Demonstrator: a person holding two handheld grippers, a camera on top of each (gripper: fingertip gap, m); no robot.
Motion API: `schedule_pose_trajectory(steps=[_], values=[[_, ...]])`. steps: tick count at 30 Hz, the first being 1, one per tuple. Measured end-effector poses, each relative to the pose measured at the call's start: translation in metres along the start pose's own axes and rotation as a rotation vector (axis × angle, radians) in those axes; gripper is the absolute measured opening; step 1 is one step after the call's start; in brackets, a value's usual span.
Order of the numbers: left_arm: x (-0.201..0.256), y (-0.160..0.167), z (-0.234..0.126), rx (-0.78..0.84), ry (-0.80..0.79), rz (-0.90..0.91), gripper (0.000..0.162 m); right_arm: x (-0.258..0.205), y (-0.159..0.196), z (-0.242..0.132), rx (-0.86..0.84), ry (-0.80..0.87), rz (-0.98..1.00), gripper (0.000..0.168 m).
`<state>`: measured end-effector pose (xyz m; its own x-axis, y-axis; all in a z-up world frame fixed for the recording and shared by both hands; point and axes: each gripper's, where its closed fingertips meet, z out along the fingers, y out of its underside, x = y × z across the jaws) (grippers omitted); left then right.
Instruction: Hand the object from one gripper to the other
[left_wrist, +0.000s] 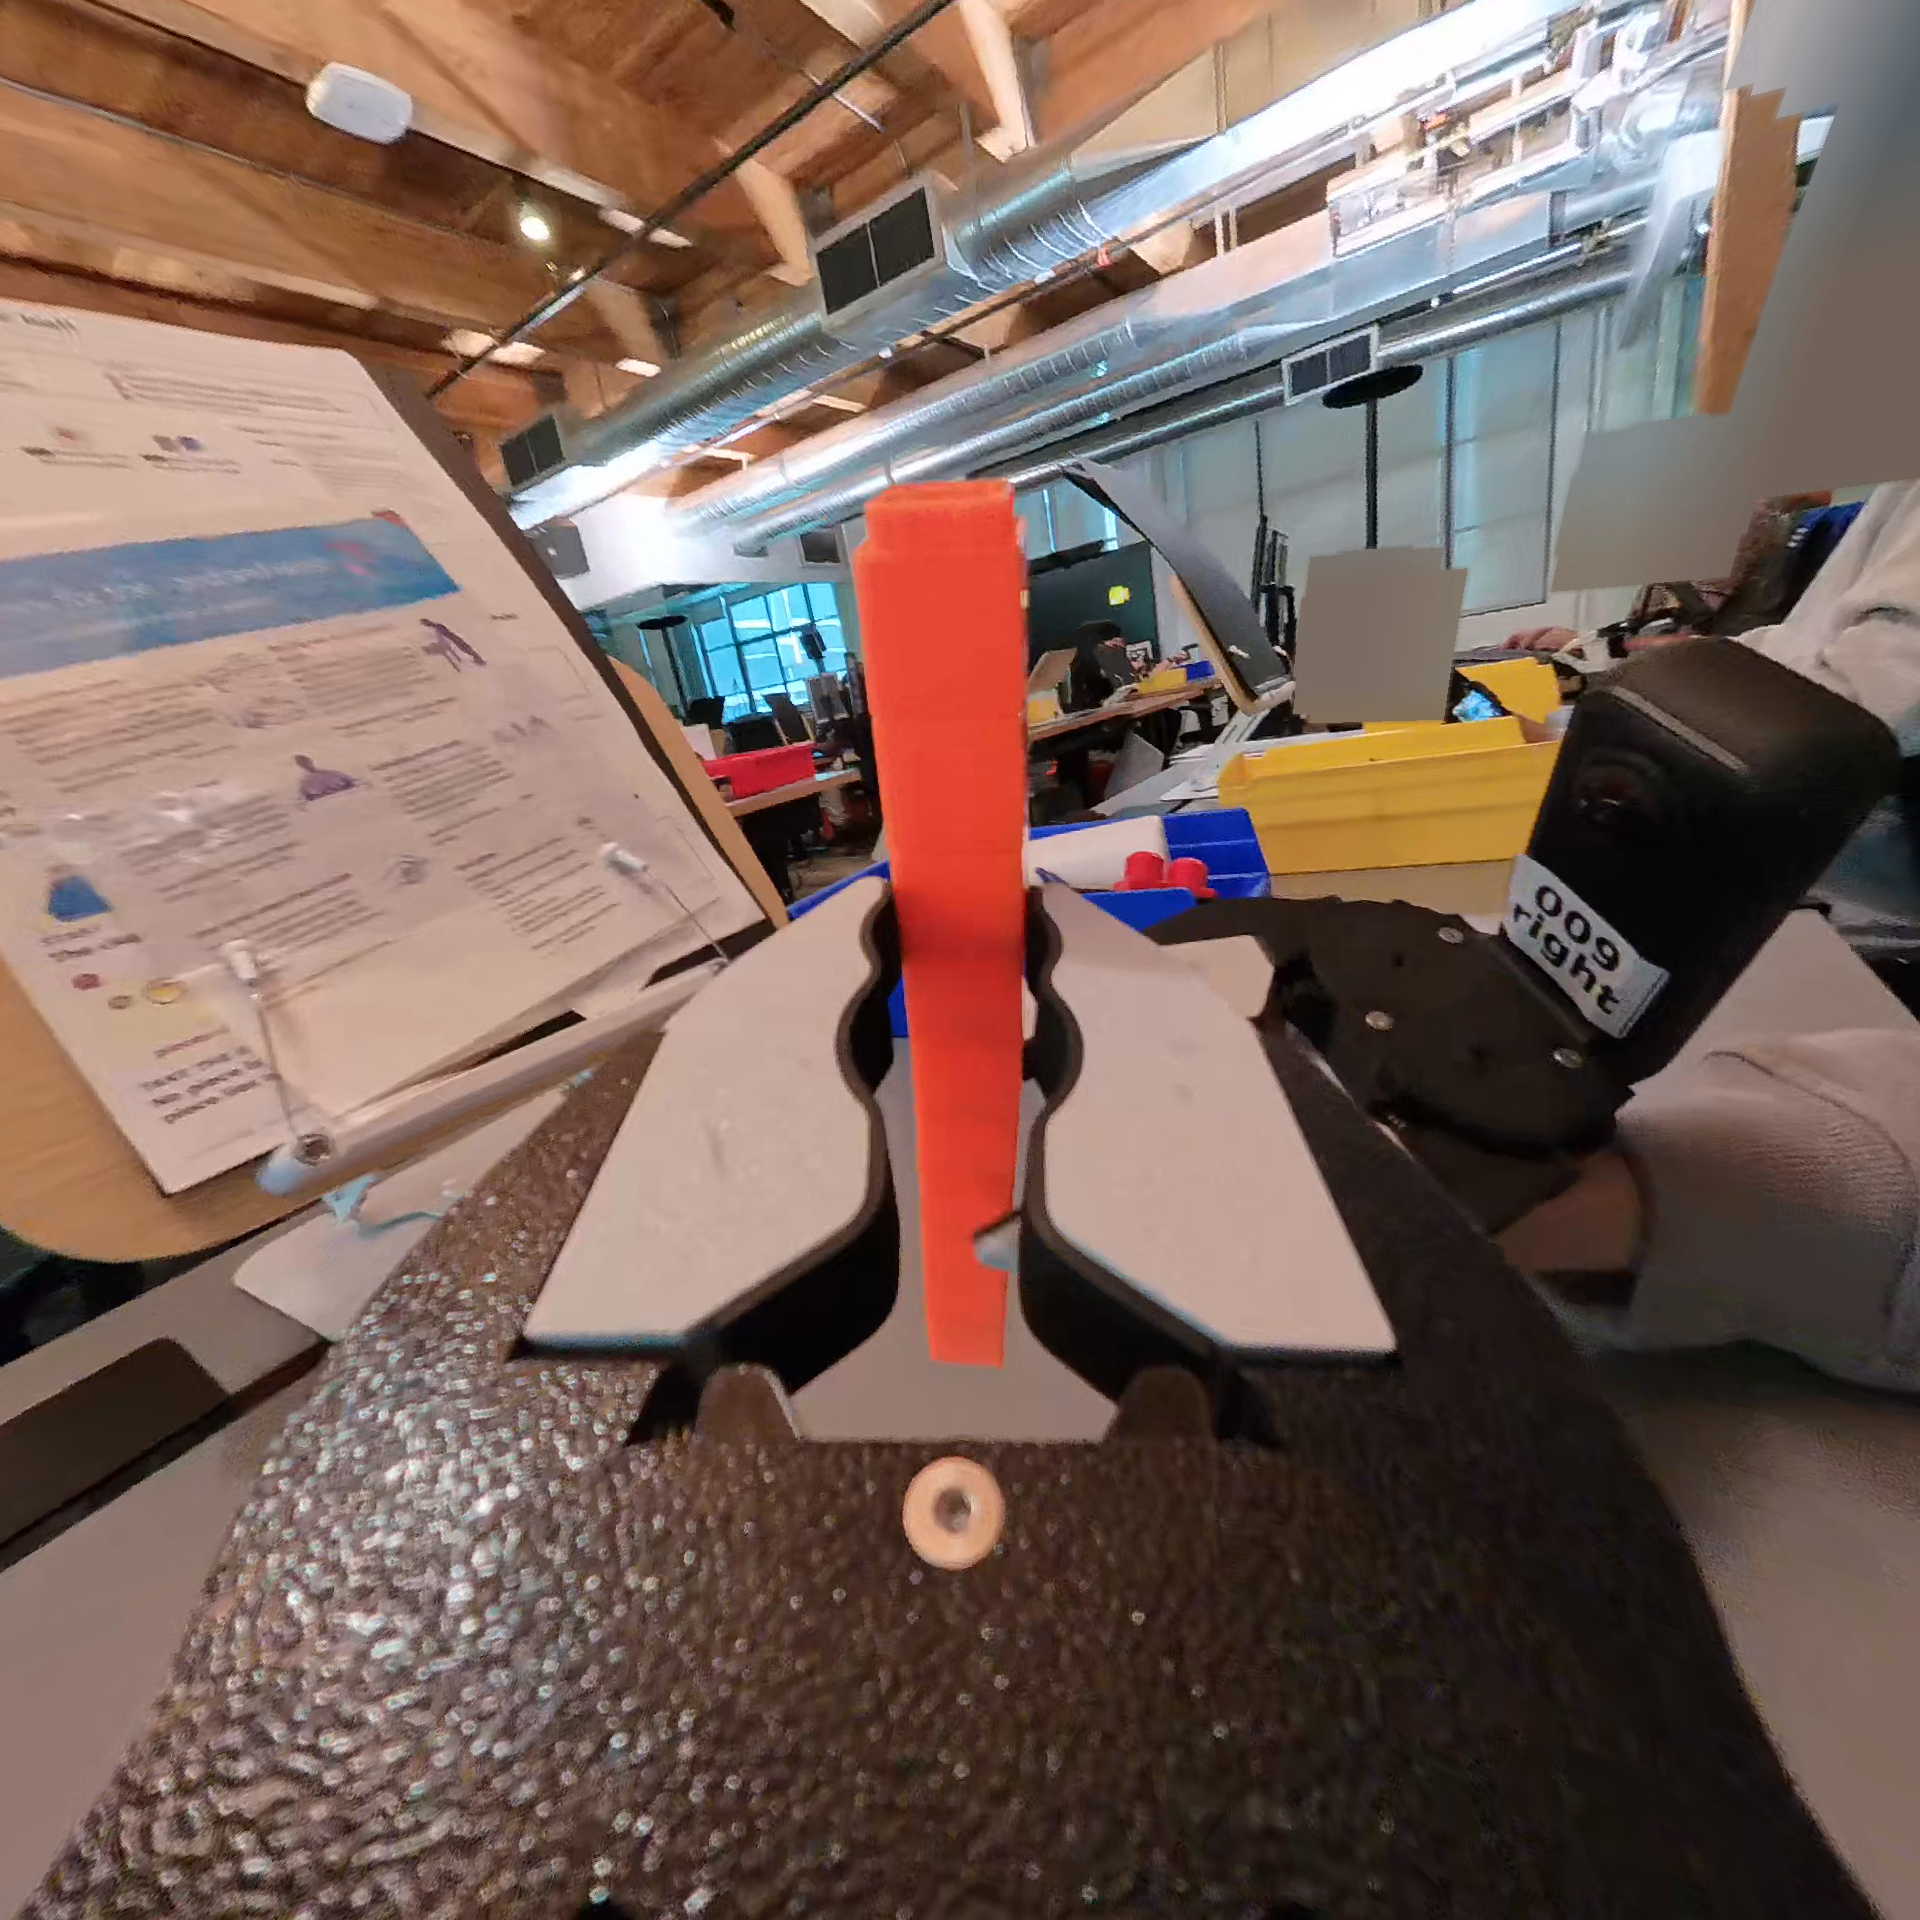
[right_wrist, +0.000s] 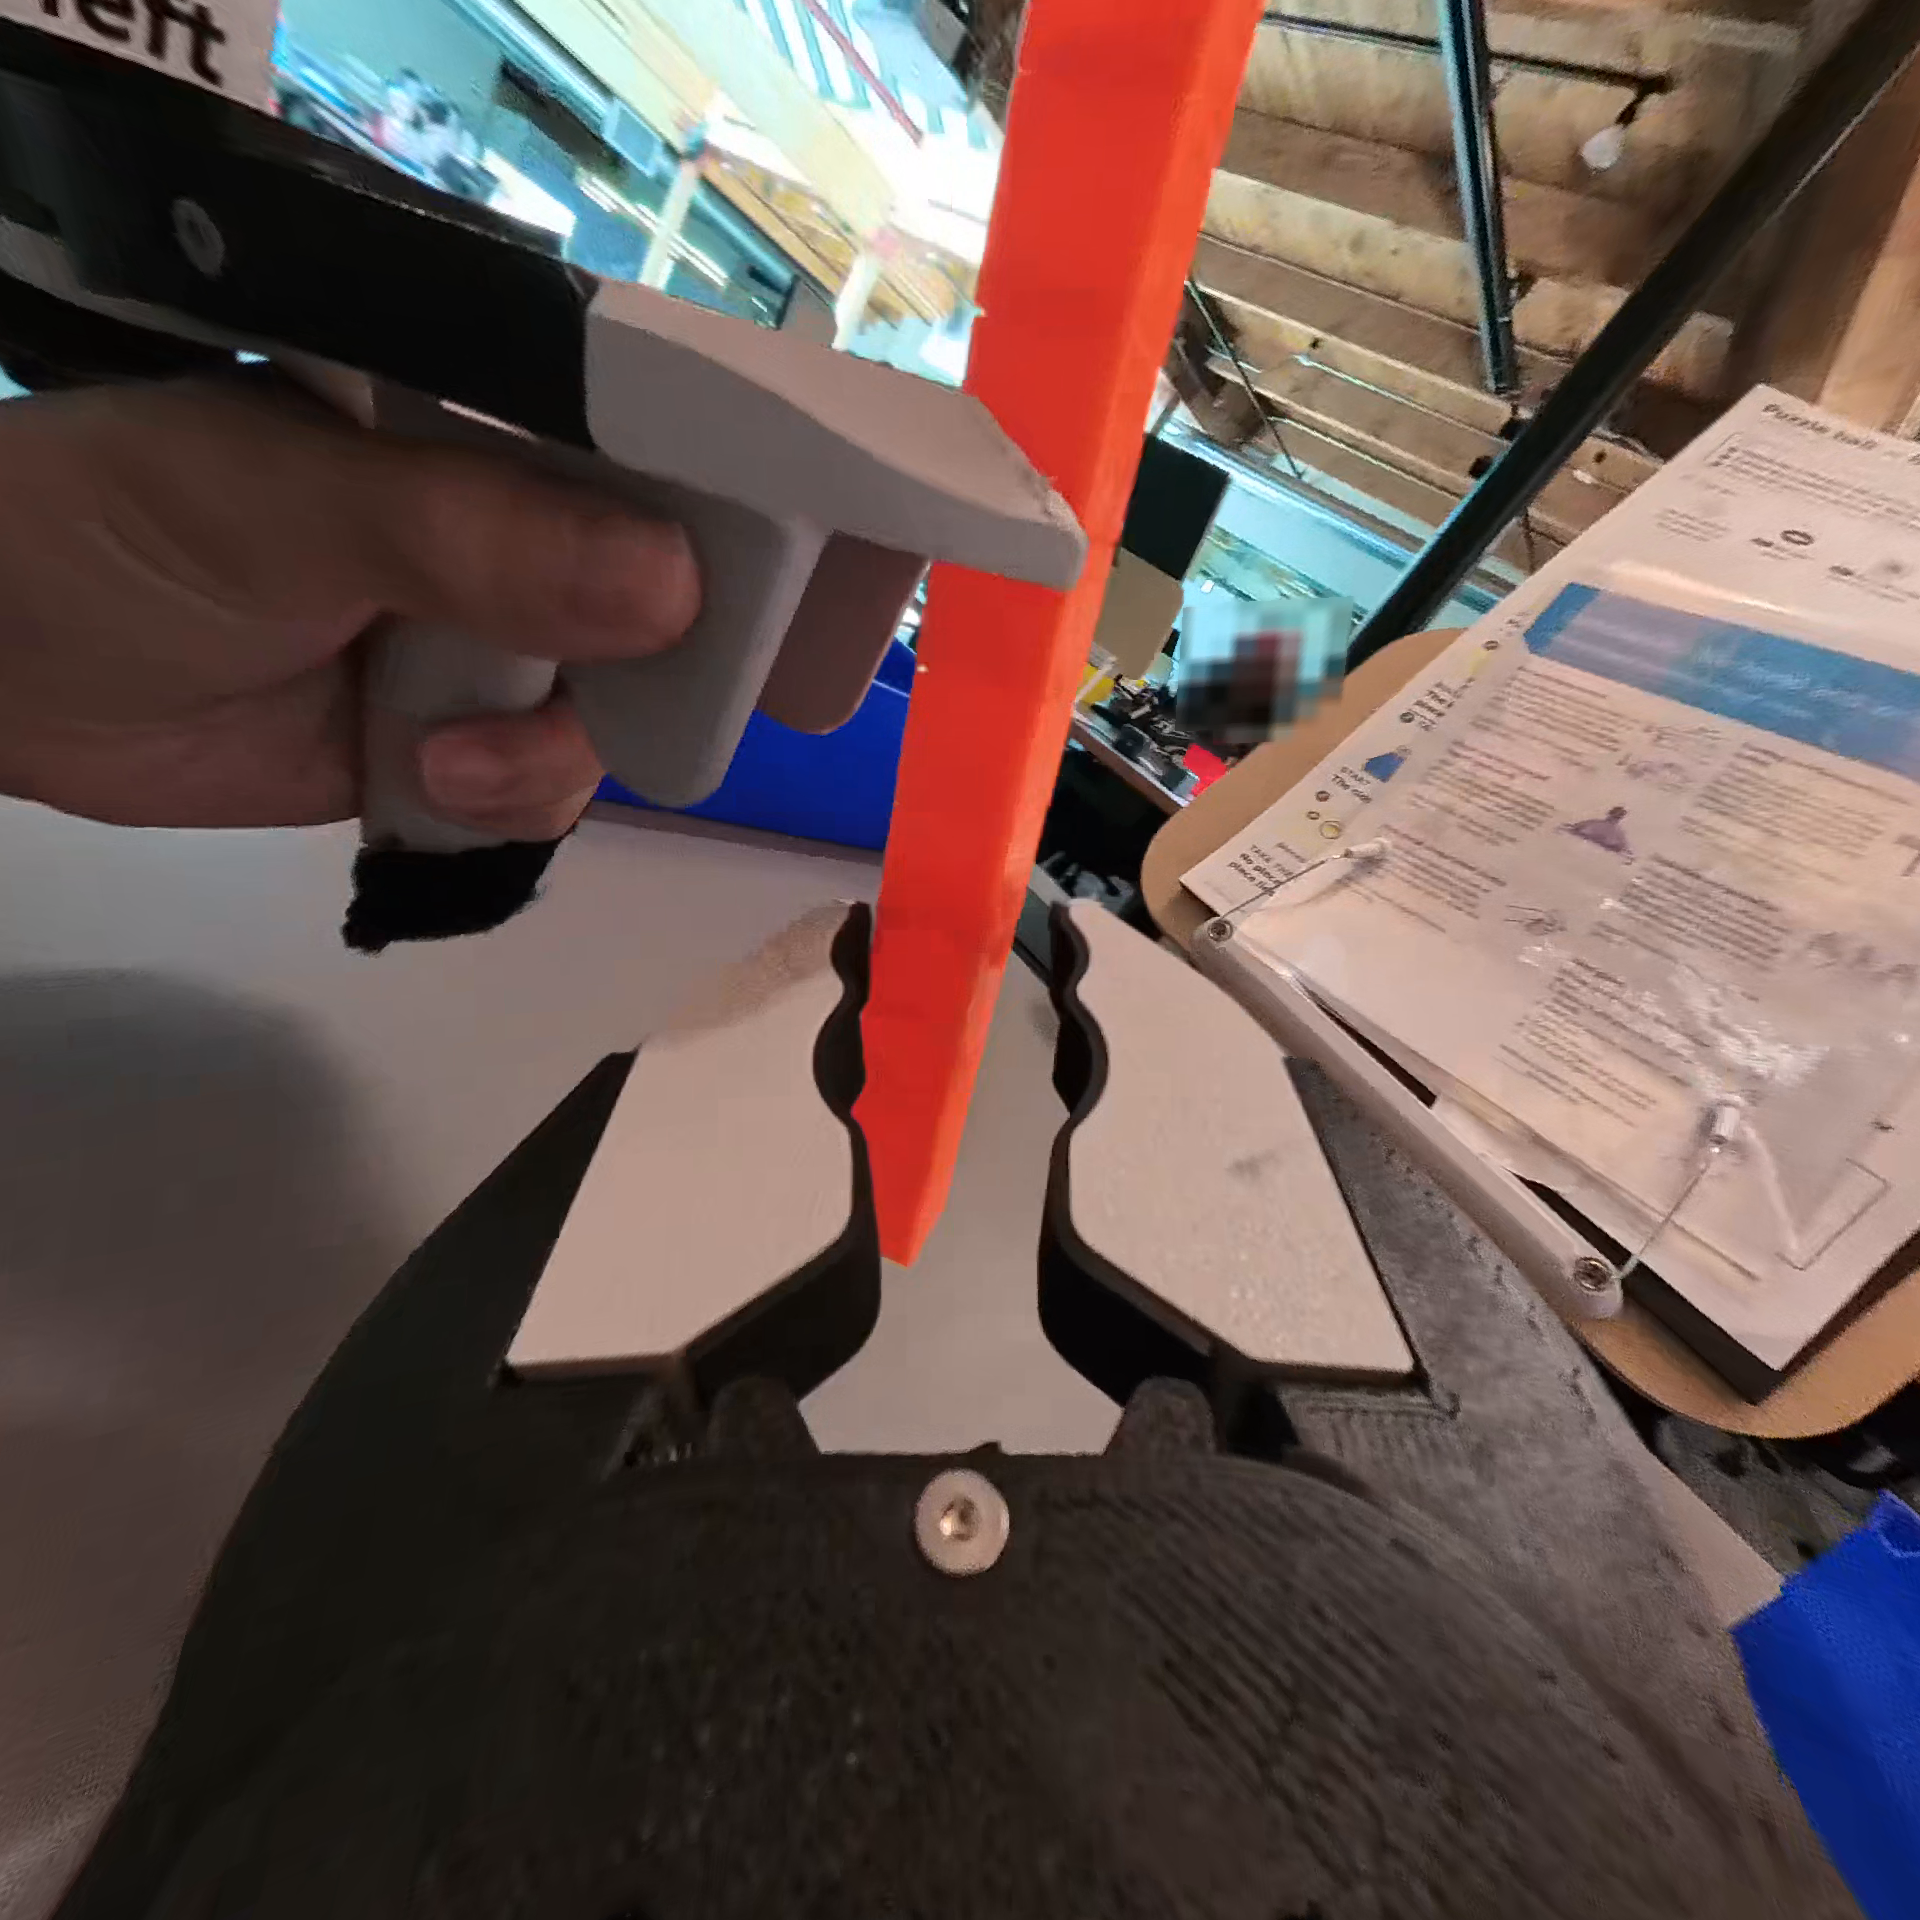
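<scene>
Left wrist view: your left hand-held gripper (left_wrist: 956, 1039) pinched the orange bar (left_wrist: 940, 831), held upright above the table (left_wrist: 1714, 1558).

Right wrist view: your right hand-held gripper (right_wrist: 961, 997) stood spread around the bar's (right_wrist: 977, 831) lower end, touching one side only. Mid-handover, I judged; next, close right, then release left.

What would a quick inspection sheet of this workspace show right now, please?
Surface: grey table.
Job's things: orange bar, roughly upright, held off the table.
Clutter: yellow bin; blue bin holding red parts; printed sheet propped on a stand.
Grippers: left gripper shut on the orange bar; right gripper open around its lower end, with a gap on one side.
Cables: nothing seen.
Surroundings: open workshop, wooden ceiling, silver ducts.
</scene>
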<state>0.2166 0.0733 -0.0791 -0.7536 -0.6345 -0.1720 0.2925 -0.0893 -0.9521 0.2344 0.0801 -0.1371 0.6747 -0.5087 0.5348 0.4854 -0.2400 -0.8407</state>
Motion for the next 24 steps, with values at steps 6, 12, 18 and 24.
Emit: schedule_pose_trajectory(steps=[6,12,18,24], values=[[0.007,-0.004,-0.002,0.064,0.066,-0.029,0.026,0.005,-0.005,-0.003,0.032,-0.050,0.127,0.025],[0.021,0.025,-0.002,-0.041,0.293,-0.236,0.049,0.006,-0.041,-0.032,0.386,-0.457,0.674,0.025],[0.047,0.072,-0.001,-0.270,0.459,-0.321,0.050,0.011,-0.044,-0.038,0.439,-0.499,0.735,0.023],[0.022,0.082,0.007,-0.280,0.218,-0.003,0.026,0.016,-0.031,-0.029,0.340,-0.439,0.758,0.024]])
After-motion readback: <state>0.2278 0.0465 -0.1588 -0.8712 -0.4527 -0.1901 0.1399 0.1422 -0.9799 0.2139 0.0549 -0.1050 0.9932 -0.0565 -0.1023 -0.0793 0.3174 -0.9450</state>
